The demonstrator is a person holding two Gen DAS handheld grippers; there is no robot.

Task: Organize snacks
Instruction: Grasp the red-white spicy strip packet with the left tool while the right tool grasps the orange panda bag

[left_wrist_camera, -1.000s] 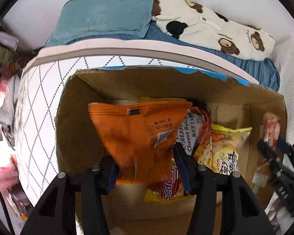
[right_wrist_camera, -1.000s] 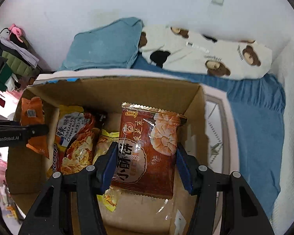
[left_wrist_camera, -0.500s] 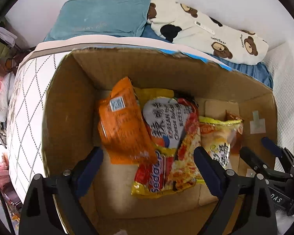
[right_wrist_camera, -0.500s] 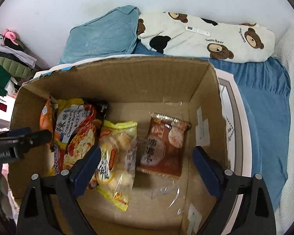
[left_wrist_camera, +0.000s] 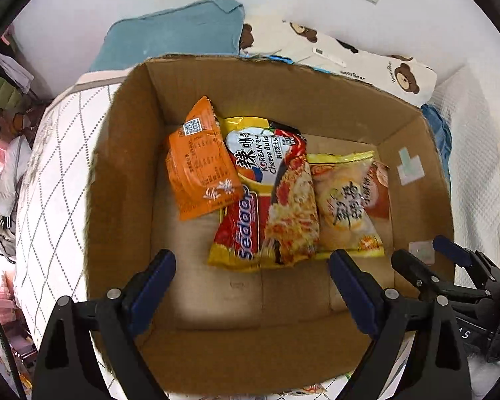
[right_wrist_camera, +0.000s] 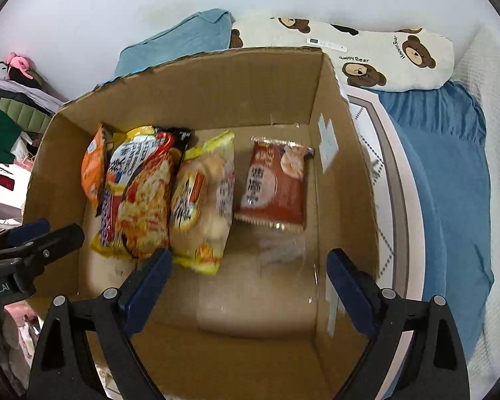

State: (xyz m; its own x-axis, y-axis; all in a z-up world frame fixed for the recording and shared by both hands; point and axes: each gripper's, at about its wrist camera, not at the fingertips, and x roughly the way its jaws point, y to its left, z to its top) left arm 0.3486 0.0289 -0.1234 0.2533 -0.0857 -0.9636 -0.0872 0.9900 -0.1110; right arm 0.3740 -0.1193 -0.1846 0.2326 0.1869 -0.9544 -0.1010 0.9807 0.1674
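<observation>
Both the left gripper (left_wrist_camera: 251,286) and right gripper (right_wrist_camera: 248,283) point steeply down, wide open and empty, above the cardboard box (right_wrist_camera: 216,93).

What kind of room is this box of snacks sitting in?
Probably a bedroom. The brown cardboard box sits on a white quilted mattress, with a cream bear-print pillow and a folded teal blanket behind it.
</observation>
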